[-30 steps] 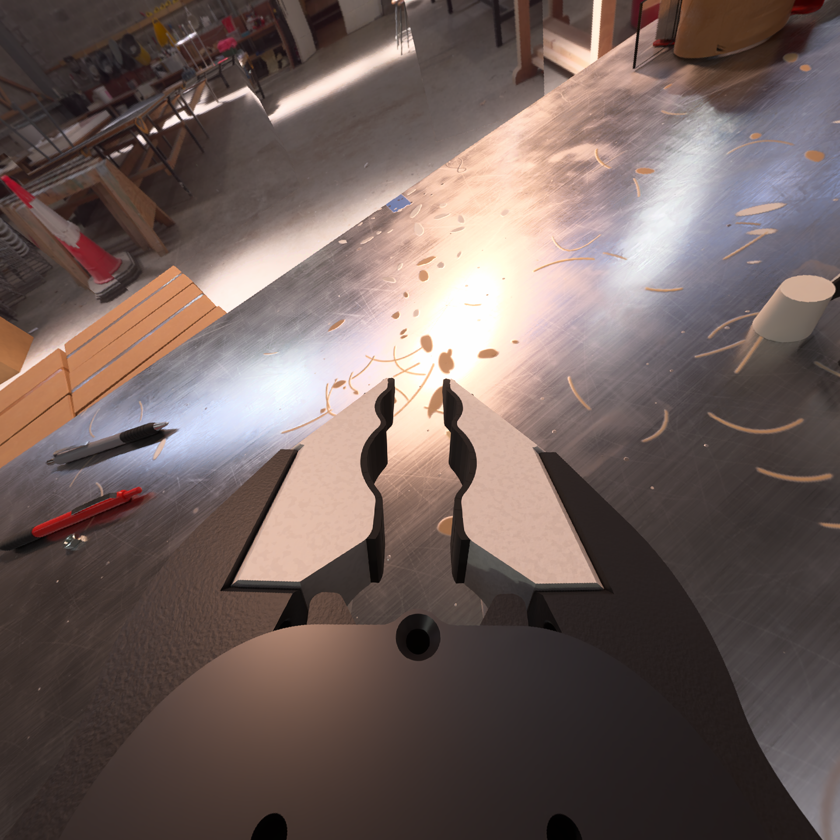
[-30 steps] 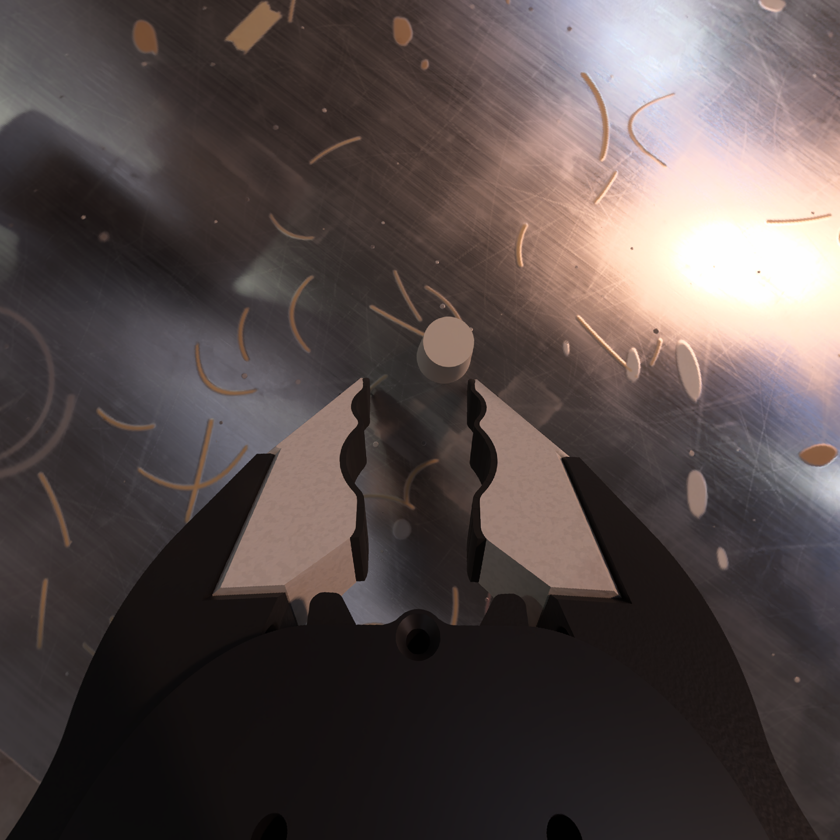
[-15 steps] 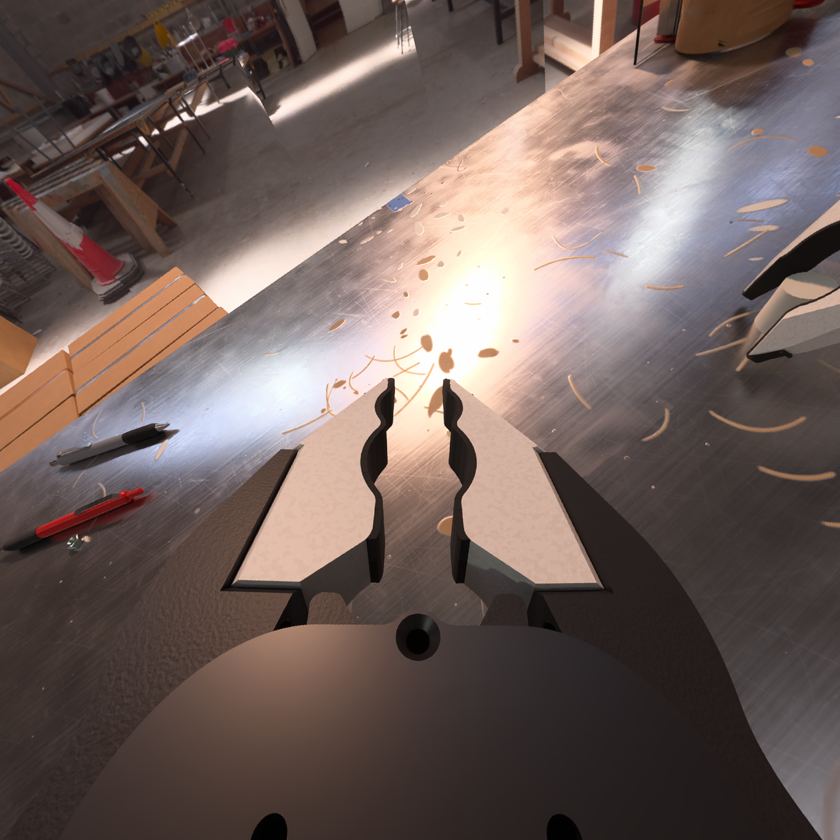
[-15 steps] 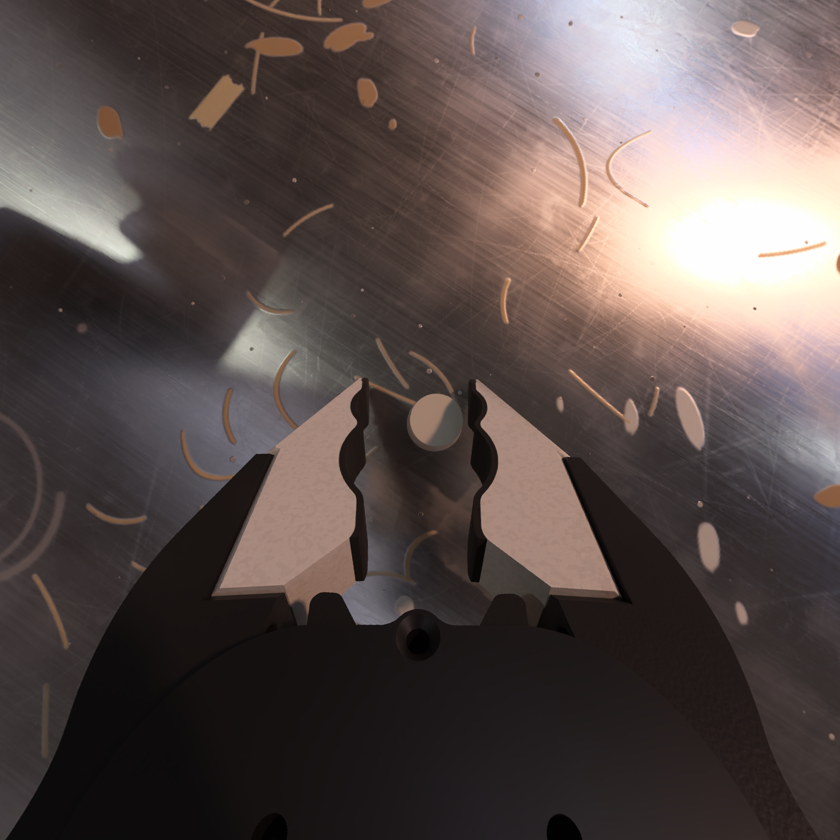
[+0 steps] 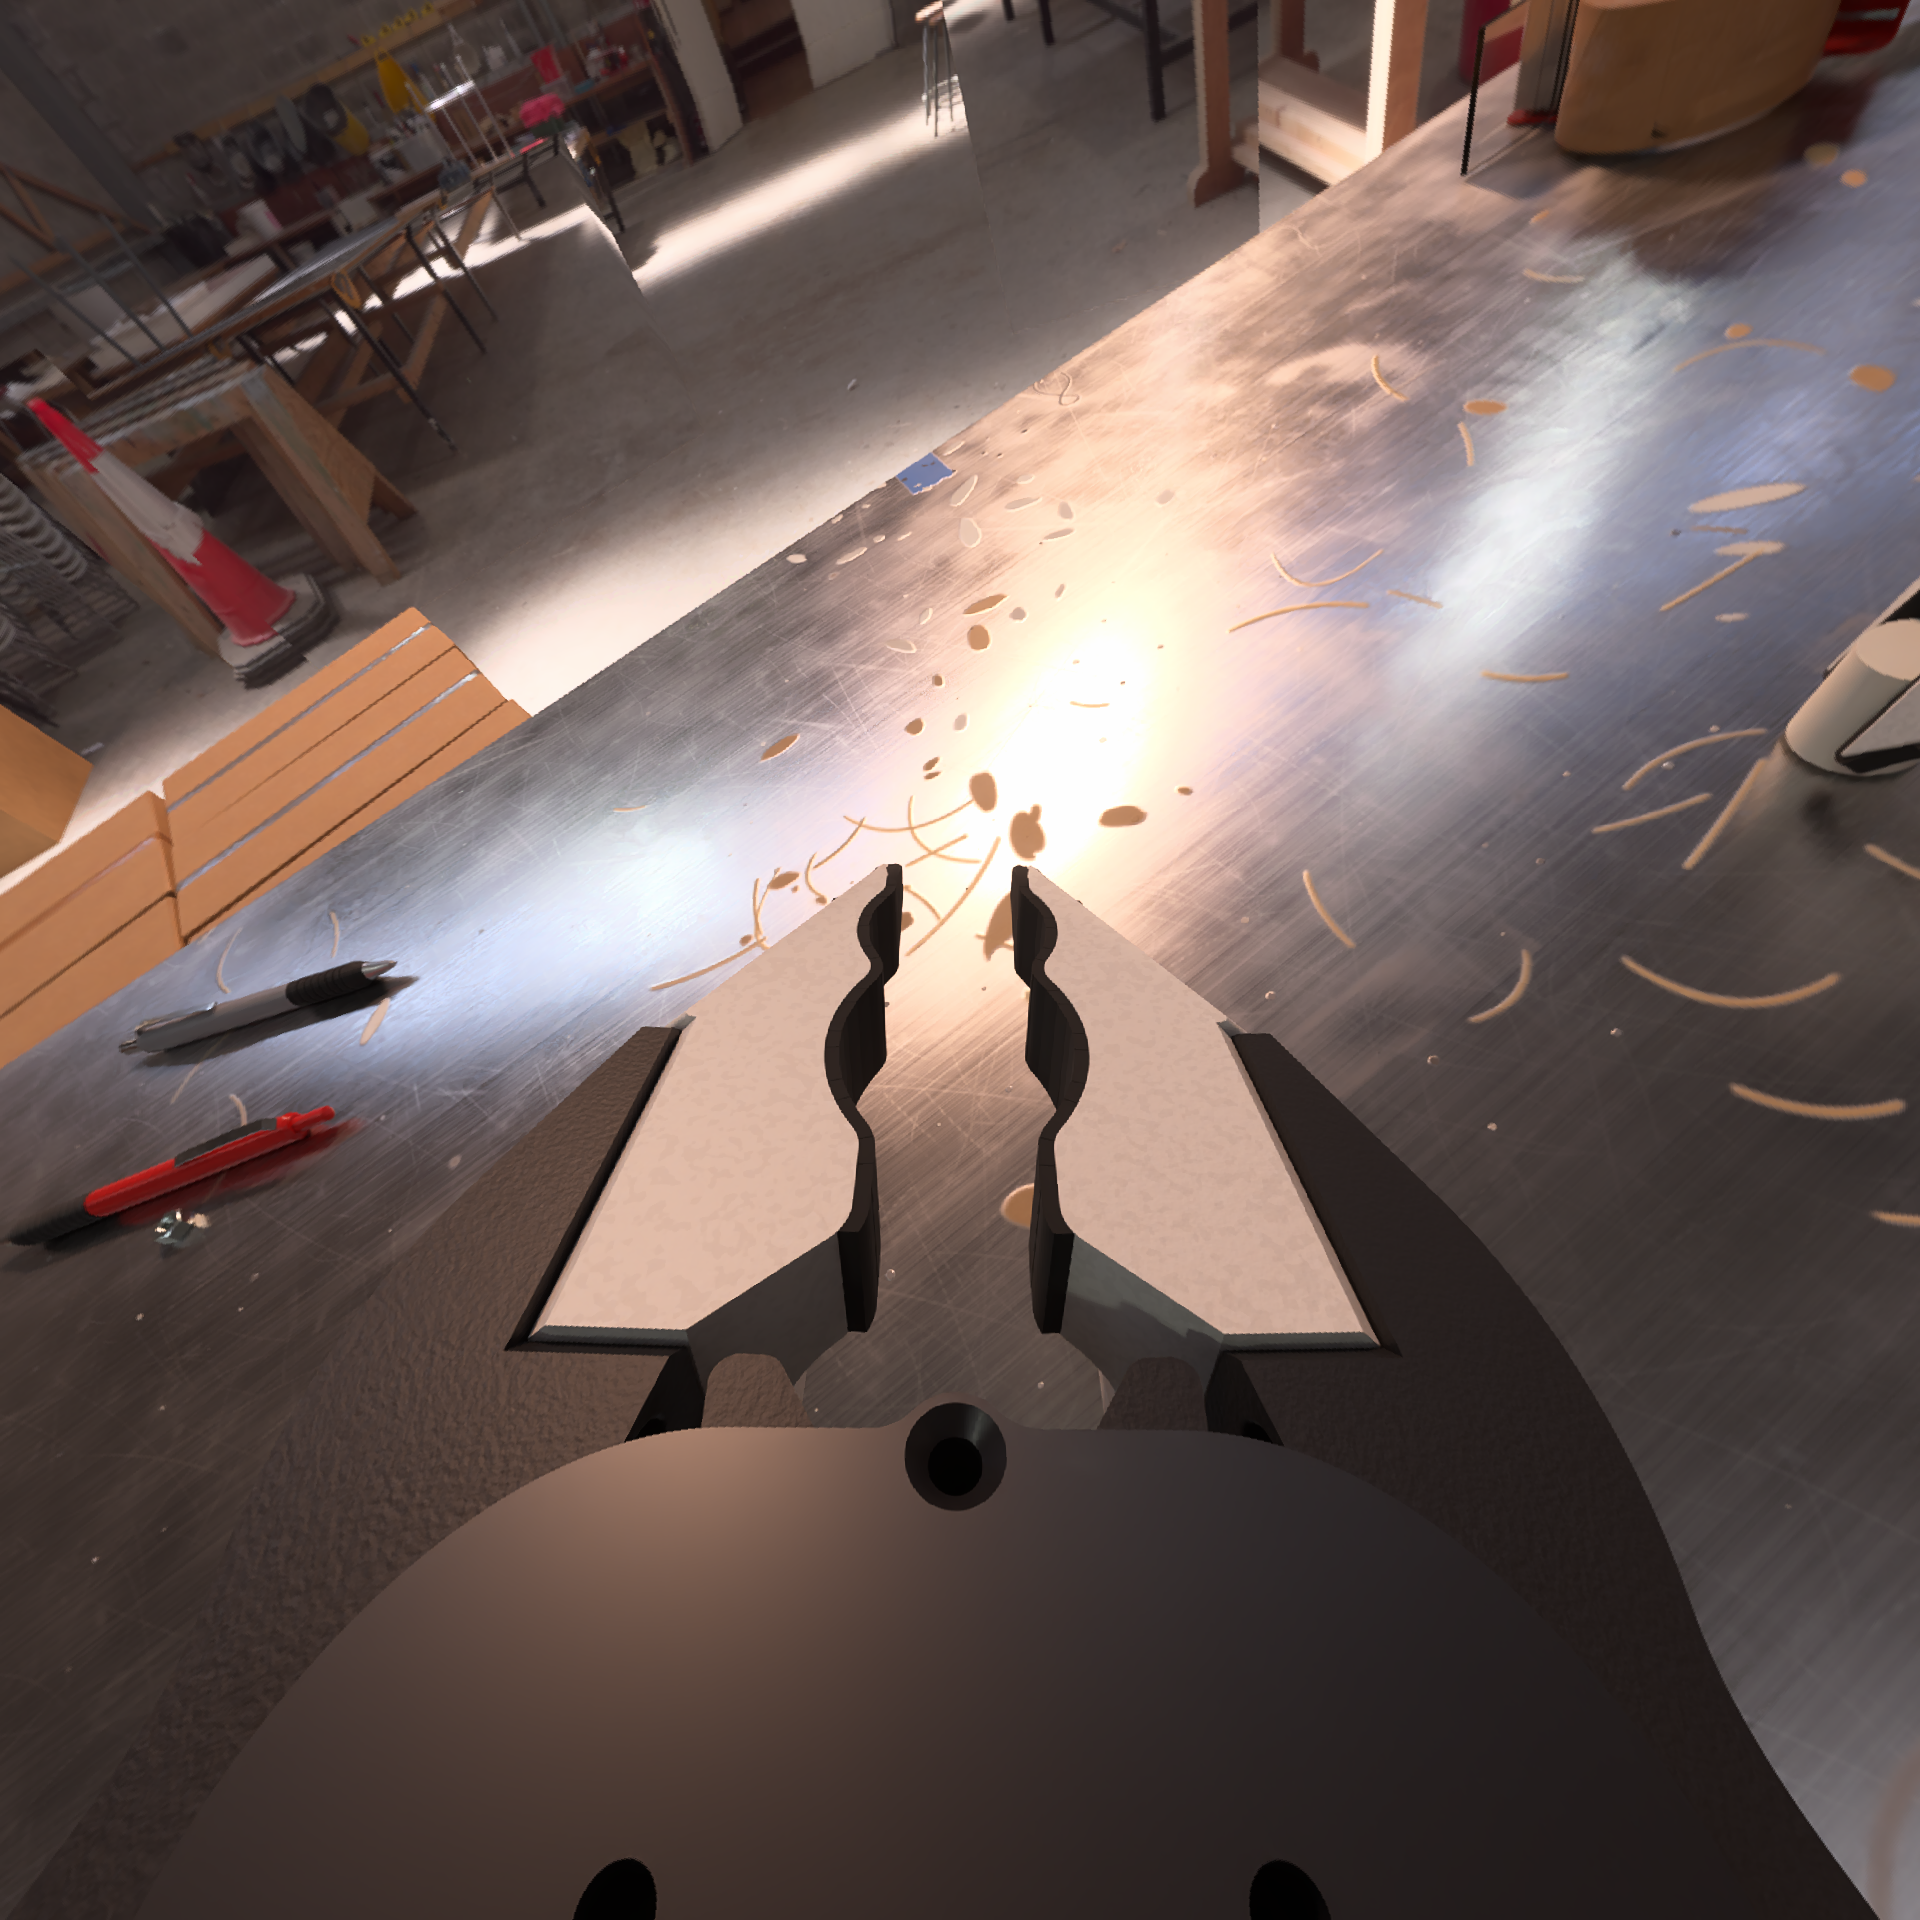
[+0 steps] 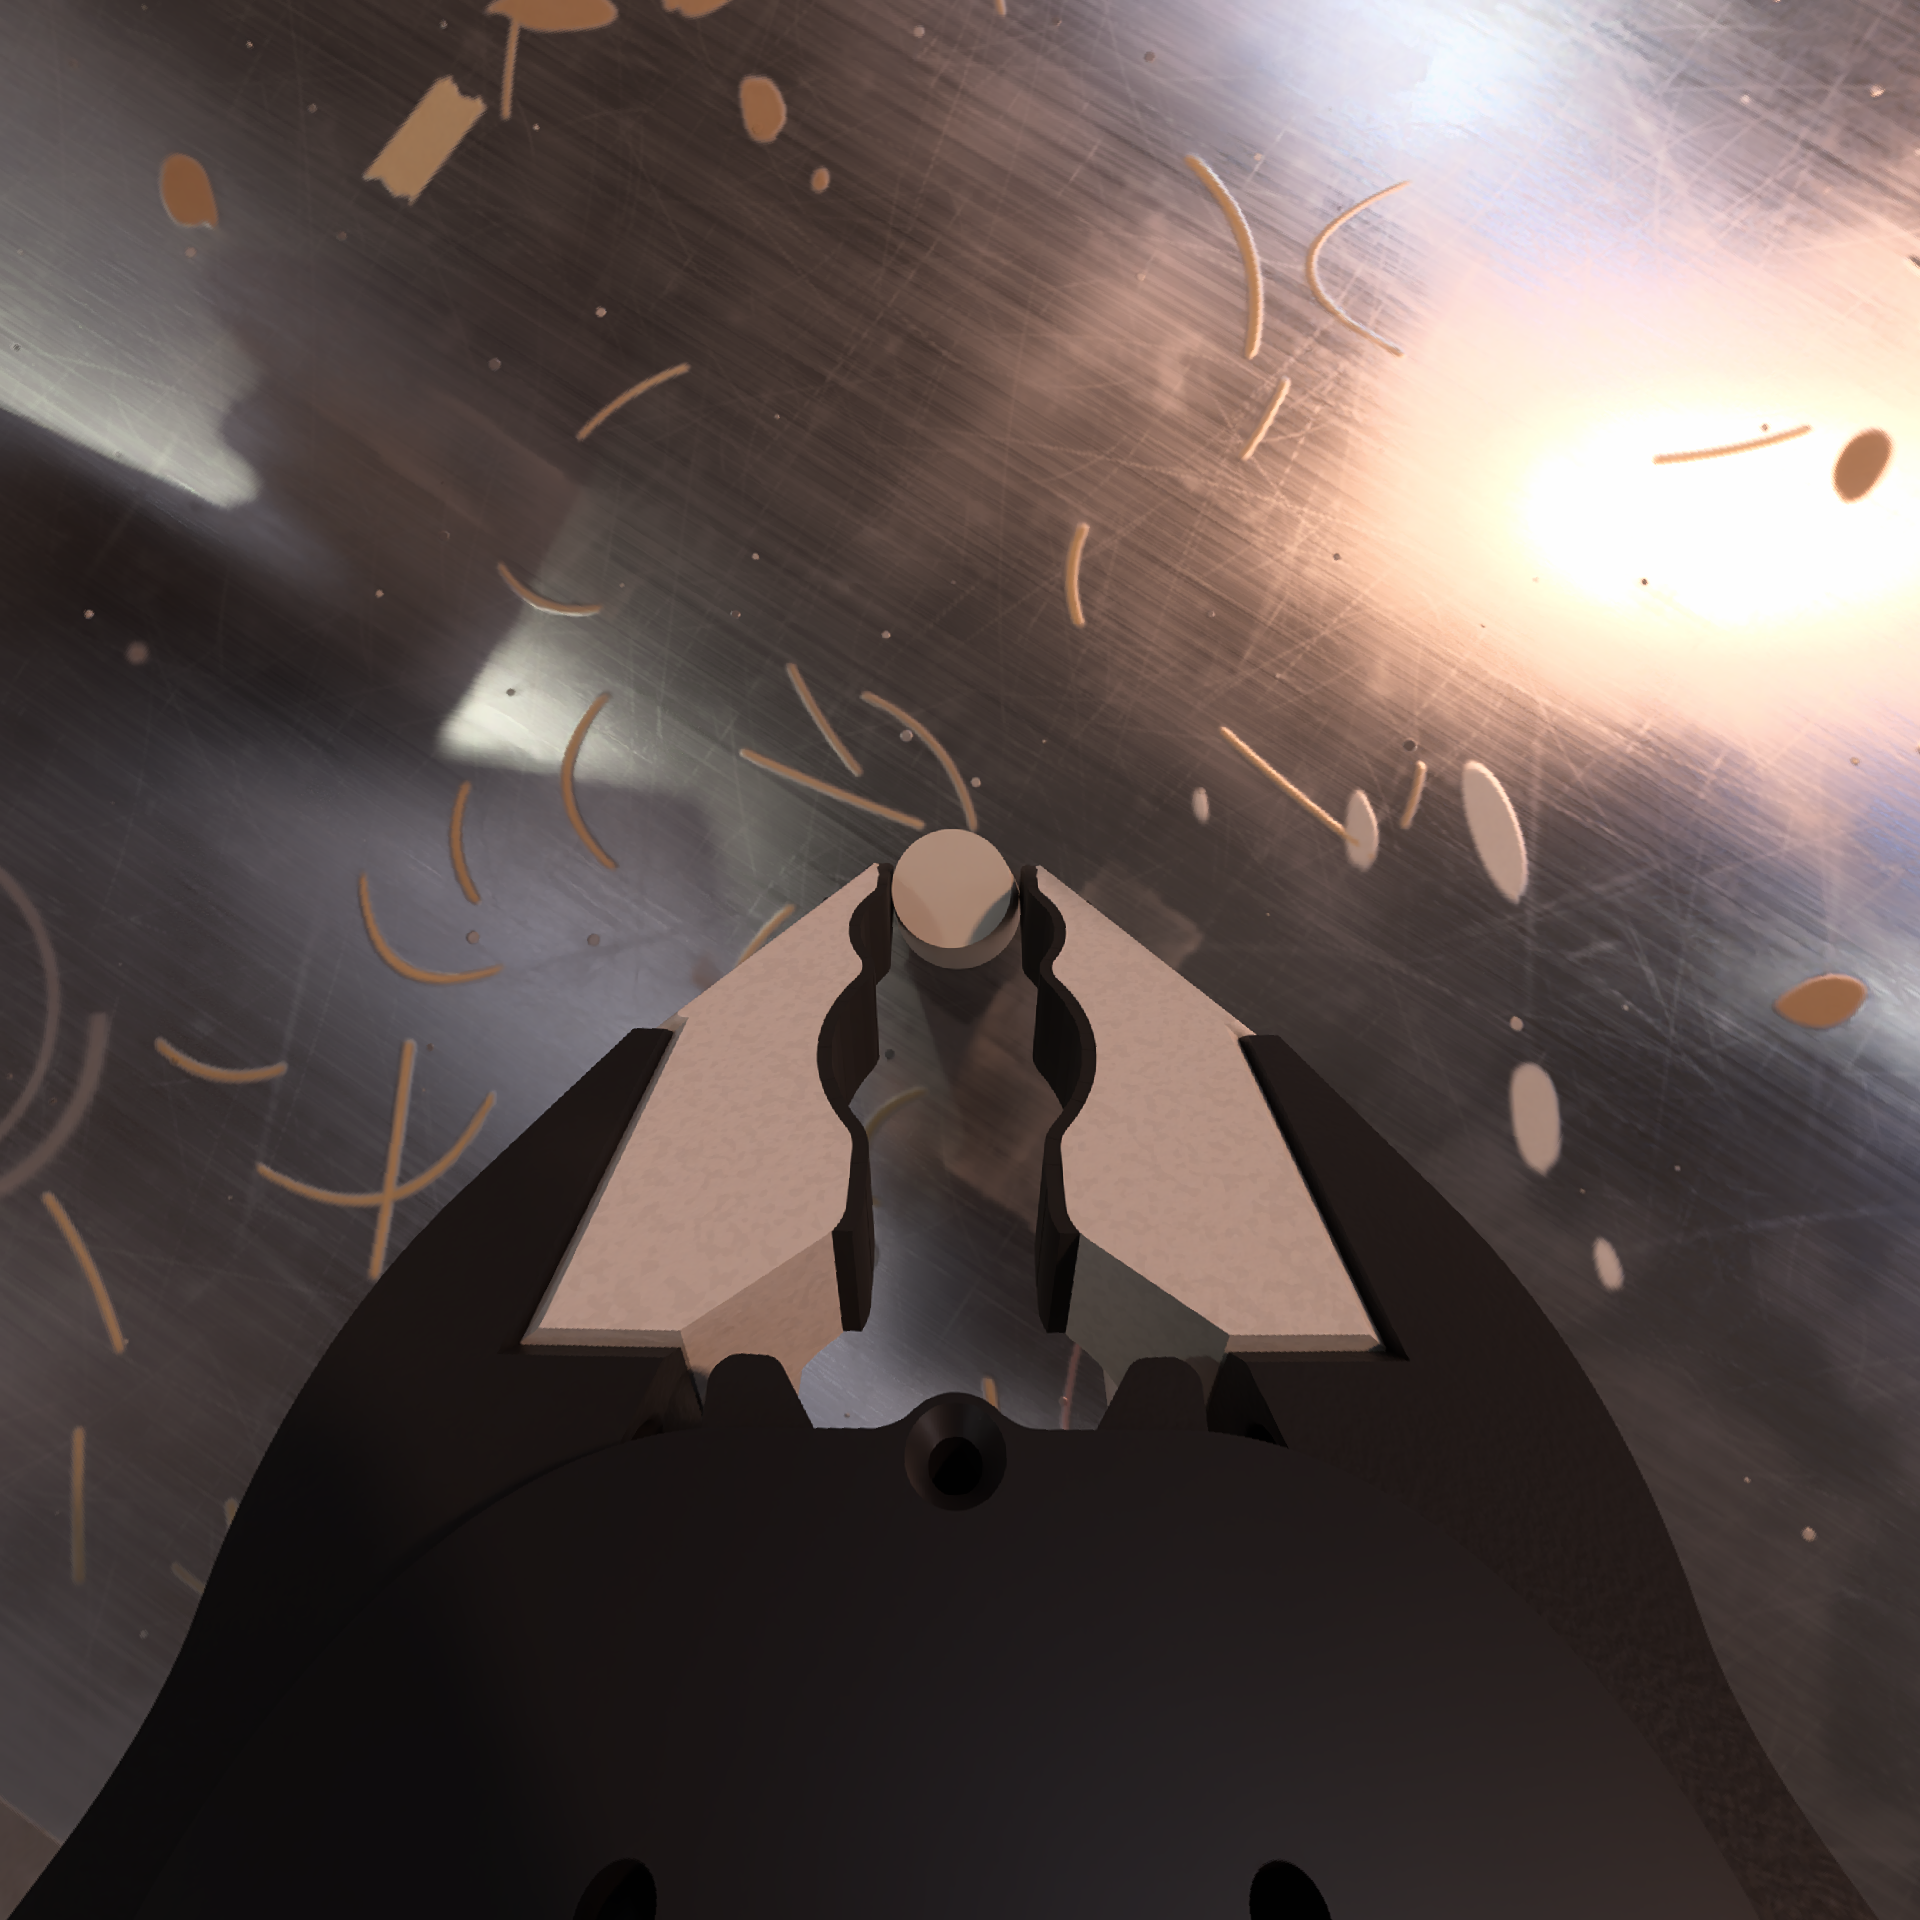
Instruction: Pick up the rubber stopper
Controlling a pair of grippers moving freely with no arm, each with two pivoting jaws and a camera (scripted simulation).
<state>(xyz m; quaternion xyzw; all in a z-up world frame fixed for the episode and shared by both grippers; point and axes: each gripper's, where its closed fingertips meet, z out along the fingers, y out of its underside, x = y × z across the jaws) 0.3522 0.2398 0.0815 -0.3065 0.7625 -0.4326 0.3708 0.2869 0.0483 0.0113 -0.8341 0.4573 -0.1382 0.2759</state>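
Note:
The rubber stopper [image 6: 951,896] is a small pale, tapered plug seen end-on in the right wrist view. My right gripper [image 6: 954,883] is shut on it, pinching it between the very tips of its fingers. In the left wrist view the stopper [image 5: 1844,691] shows at the far right edge, at or just above the metal table [image 5: 1351,1039], with a finger of the right gripper [image 5: 1886,732] across it. My left gripper [image 5: 954,883] hovers over the table with its fingers a little apart and nothing between them.
Wood shavings and chips [image 5: 977,800] litter the scratched table. A grey pen [image 5: 255,1008], a red pen [image 5: 177,1179] and a small nut [image 5: 177,1231] lie at the left, near the table's edge. Beyond it stand wooden crates [image 5: 260,779] and a traffic cone [image 5: 187,540].
My right gripper moved forward over the stopper and closed its fingers on it. In the left wrist view the right gripper came in around the stopper. The left gripper has not moved.

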